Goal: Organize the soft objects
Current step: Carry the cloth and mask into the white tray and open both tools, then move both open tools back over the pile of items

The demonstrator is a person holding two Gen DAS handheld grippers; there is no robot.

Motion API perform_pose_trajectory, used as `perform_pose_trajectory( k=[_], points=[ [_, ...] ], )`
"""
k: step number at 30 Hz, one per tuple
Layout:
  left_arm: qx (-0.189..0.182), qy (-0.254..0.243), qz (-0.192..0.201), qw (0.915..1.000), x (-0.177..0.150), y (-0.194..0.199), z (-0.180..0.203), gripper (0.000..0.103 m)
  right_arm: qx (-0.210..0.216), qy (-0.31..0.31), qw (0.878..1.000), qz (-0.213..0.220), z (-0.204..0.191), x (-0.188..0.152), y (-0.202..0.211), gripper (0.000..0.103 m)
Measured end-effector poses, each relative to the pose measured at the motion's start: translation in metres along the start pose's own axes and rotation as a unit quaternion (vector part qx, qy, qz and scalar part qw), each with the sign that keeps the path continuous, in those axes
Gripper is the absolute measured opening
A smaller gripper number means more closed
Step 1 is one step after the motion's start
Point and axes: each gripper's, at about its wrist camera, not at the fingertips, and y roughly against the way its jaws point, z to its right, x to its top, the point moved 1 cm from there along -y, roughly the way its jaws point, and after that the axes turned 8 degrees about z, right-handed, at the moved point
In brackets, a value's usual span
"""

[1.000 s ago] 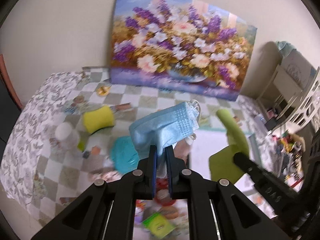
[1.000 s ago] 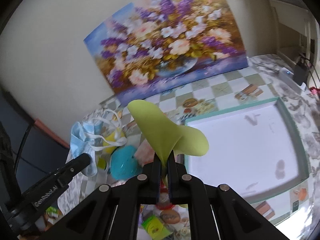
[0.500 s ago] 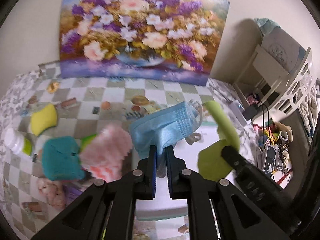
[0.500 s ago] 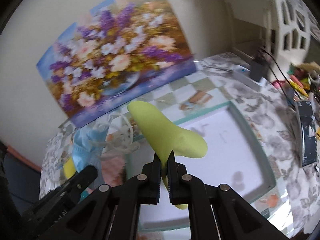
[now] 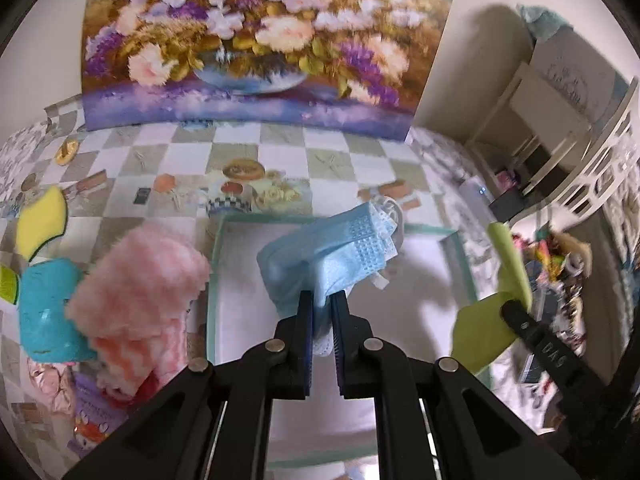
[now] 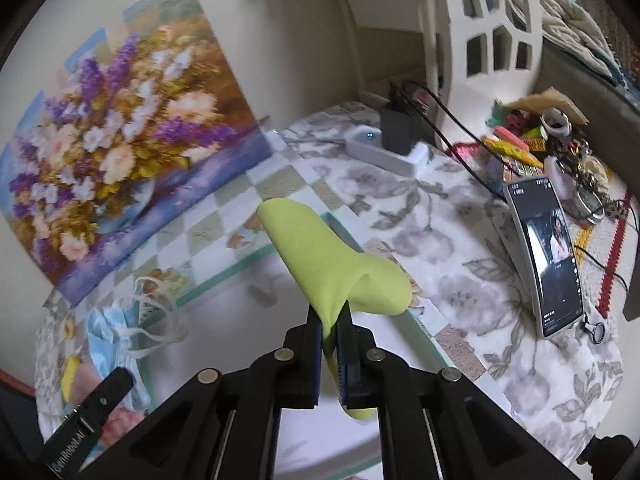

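Carrying stage: left gripper [image 5: 320,312] pinches folded pale-blue pleated face mask [image 5: 332,248] above white teal-rimmed tray [image 5: 214,280]; right gripper [image 6: 329,332] clamps lime-green felt cloth [image 6: 336,272] over its right edge. Next, probably: lower, release inside.

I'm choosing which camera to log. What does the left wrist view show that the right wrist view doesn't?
Only the left wrist view shows the pink fluffy cloth, the teal sponge and the left claw shut on the blue face mask.

Only the right wrist view shows the phone and the charger.

Both show the mask, the green cloth in the right claw, the white tray and the flower painting.
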Motion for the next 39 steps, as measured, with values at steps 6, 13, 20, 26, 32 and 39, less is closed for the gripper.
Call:
perform_pose_trajectory(
  k=[6, 13, 20, 26, 32, 39],
  points=[
    [0.011, -0.006, -0.057, 0.9983, -0.024, -0.046, -0.01, 0.009, -0.018, 0.002, 0.999, -0.044, 0.003, -0.016, -0.029, 0.009],
    [0.03, -0.031, -0.074, 0.9964, -0.038, -0.059, -0.013, 0.016, -0.03, 0.02, 0.996, -0.083, -0.003, -0.032, -0.046, 0.009],
    [0.036, -0.043, -0.084, 0.9949, -0.035, -0.052, -0.007, 0.053, -0.031, 0.029, 0.994, -0.102, -0.007, -0.032, -0.042, 0.05],
    [0.025, -0.021, -0.084, 0.996, -0.024, -0.032, -0.007, 0.072, -0.023, 0.046, 0.995, -0.08, -0.015, -0.021, -0.018, 0.061],
    [0.052, -0.031, -0.057, 0.9966, -0.016, -0.007, -0.007, 0.082, -0.021, 0.071, 0.996, -0.052, -0.027, -0.015, 0.009, 0.07],
    [0.097, -0.005, -0.018, 0.9951, -0.004, 0.023, -0.032, 0.089, -0.017, 0.077, 0.996, -0.037, -0.031, -0.015, 0.025, 0.075]
  ],
)
